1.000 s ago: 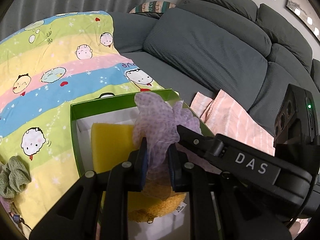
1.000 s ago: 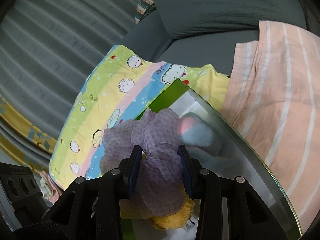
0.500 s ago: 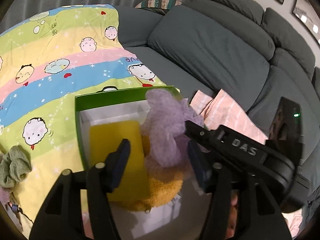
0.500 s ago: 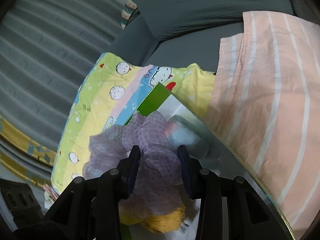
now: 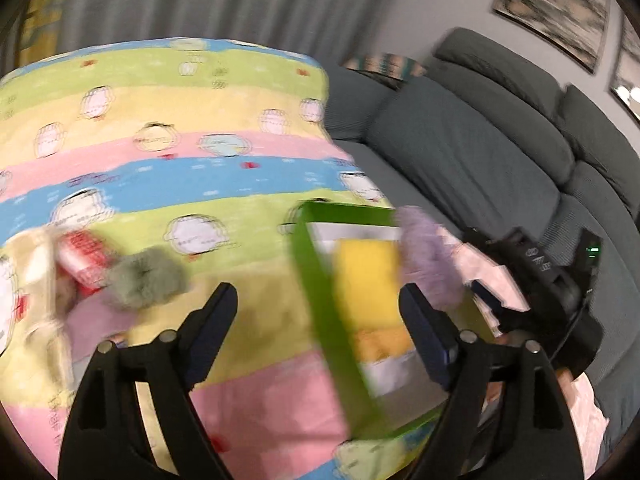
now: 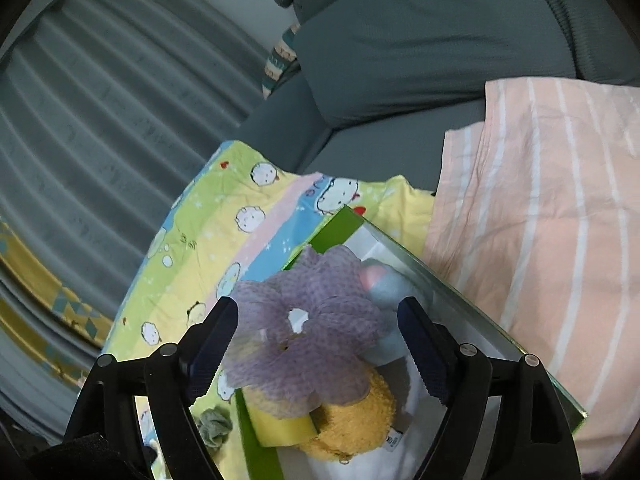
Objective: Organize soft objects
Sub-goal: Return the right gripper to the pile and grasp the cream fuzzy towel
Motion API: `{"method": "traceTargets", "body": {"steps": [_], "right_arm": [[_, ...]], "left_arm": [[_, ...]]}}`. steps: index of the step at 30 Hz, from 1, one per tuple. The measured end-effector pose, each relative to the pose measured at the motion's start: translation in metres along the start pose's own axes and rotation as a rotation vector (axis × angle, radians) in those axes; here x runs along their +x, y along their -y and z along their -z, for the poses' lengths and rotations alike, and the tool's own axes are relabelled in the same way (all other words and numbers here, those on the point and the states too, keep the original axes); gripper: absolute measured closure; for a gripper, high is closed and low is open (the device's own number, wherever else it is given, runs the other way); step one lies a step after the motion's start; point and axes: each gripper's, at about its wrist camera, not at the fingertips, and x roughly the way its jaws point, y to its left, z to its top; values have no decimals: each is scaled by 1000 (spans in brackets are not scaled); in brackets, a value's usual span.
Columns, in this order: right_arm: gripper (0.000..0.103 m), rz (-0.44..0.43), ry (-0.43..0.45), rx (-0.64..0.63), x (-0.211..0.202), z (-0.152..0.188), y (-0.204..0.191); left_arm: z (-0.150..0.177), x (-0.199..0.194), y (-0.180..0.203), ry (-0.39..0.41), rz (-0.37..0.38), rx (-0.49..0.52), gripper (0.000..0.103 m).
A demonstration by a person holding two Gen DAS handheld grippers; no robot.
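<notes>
Across the cartoon blanket [image 5: 168,184] we see our left gripper [image 5: 320,330] and right gripper [image 6: 318,334] just spread wide, purple scrunchie [image 6: 308,332] lying loose in the green box [image 6: 344,224] at lower centre.

In the right wrist view we see the box [image 6: 256,450] lying on the cartoon blanket [image 6: 192,248], with the mesh scrunchie [image 6: 304,344] on top of its contents at centre. Under the scrunchie, at six o'clock, sits the plush toy [image 6: 352,424], and the sponge [image 6: 280,424] touches it at seven o'clock. A second soft toy [image 6: 388,284] lies at two o'clock from the scrunchie, inside the box. The striped cloth [image 6: 540,240] lies at three o'clock, just beside the box, on the sofa [image 6: 440,40]. In the left wrist view, the fuzzy scrunchie [image 5: 148,280] rests on the blanket, well apart from the box, at nine o'clock.
</notes>
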Motion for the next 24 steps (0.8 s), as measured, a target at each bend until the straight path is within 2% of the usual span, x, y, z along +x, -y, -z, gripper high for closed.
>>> {"method": "traceTargets", "body": {"steps": [5, 12, 14, 18, 21, 24], "right_arm": [[7, -57, 8, -95, -12, 15, -29], [6, -184, -77, -295, -10, 60, -95], [5, -243, -111, -338, -9, 77, -113], [6, -343, -215, -449, 3, 120, -152], [6, -376, -300, -534, 16, 160, -178], [6, -379, -390, -591, 35, 193, -199]], "left_arm": [[25, -47, -56, 43, -151, -83, 21], [73, -95, -146, 55, -390, -257, 21], [88, -108, -170, 76, -420, -330, 21], [113, -121, -205, 98, -434, -437, 21], [122, -130, -219, 93, -480, -488, 21], [125, -139, -225, 106, -495, -494, 21]]}}
